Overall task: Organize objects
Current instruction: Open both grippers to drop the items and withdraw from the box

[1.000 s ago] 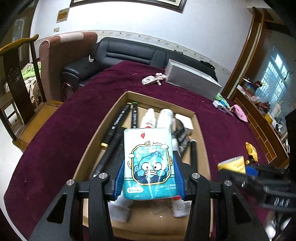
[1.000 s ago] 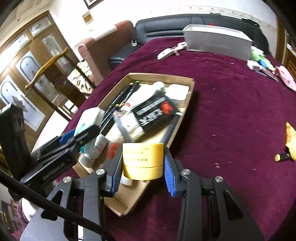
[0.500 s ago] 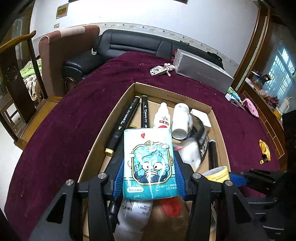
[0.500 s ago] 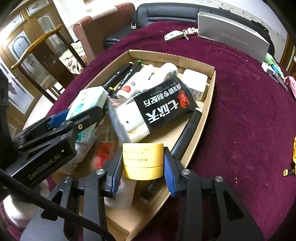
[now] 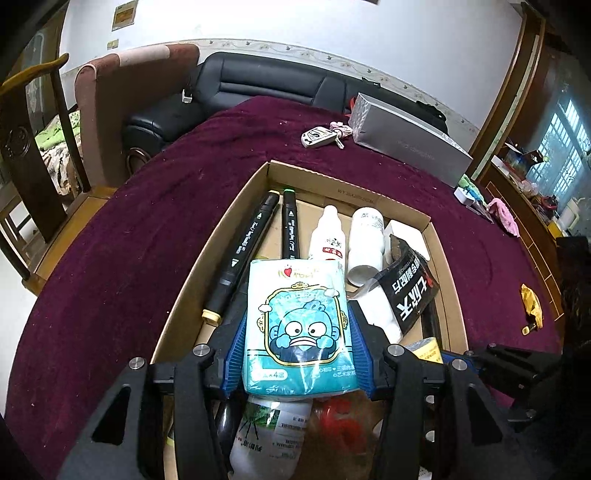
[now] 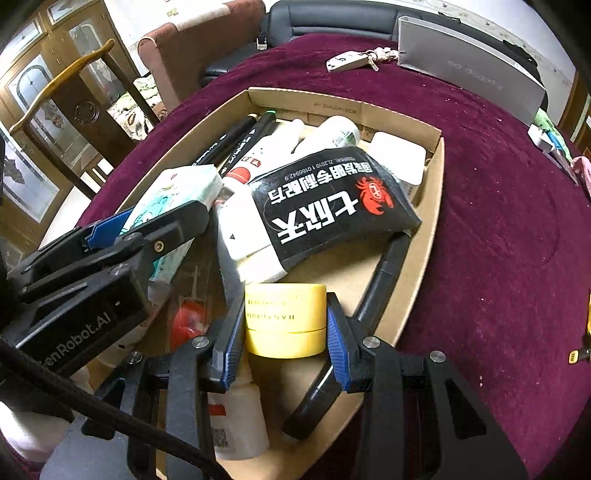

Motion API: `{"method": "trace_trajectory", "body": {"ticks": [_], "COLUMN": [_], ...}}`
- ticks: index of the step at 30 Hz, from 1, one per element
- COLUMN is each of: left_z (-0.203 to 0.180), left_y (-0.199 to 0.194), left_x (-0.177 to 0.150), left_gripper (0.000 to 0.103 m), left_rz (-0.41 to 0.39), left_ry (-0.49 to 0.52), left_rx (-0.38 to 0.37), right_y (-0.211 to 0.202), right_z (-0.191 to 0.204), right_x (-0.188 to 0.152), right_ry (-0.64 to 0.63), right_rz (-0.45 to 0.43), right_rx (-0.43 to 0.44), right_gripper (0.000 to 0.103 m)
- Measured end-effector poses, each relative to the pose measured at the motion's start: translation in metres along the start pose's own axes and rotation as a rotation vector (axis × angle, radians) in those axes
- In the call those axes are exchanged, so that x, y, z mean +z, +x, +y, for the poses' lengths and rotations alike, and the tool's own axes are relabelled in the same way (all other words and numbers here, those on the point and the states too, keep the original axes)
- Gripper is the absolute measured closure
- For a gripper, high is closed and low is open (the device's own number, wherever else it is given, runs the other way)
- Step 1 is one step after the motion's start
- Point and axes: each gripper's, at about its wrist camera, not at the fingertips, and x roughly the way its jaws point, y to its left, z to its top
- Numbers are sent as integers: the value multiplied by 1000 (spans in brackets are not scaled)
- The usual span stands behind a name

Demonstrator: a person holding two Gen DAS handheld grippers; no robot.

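White wall [image 5: 369, 33] across the top; black sofa [image 5: 266, 86] upper centre; wooden chair [image 5: 26, 122] far left; window [image 5: 565, 140] at right, daylit.

crowded cardboard tray [image 6: 430, 236], bare maroon tablecloth [image 6: 498, 229] alongside

The left hand-held gripper [image 5: 297, 352] is pointing steeply downward, its black arms spreading forward to blue-padded fingers [image 5: 234, 354]. Its jaws are opening, with a teal cartoon-printed tissue packet [image 5: 299, 325] sitting between the pads and still touching them. The right hand-held gripper [image 6: 286, 328] is tilting down more sharply, its blue pads pressing both sides of a yellow roll of tape [image 6: 285, 319]. The left hand-held gripper is showing at the right wrist view's left edge.
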Motion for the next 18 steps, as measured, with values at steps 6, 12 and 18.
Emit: {"method": "trace_trajectory", "body": {"ticks": [6,12,18], "left_z": [0,0,-7], "left_y": [4,3,-10], "left_x": [1,1,2], "left_gripper": [43,42,40], "left_rz": [23,28,3], "left_ry": [-6,-6,3], "left_rx": [-18,-17,-12], "right_y": [3,-3,-22], "right_z": [2,1,3], "right_x": [1,1,-1], "right_ry": [2,11,-2], "right_rz": [-4,-35,-95], "right_rx": [-1,18,24], "right_gripper": [65,64,61]}}
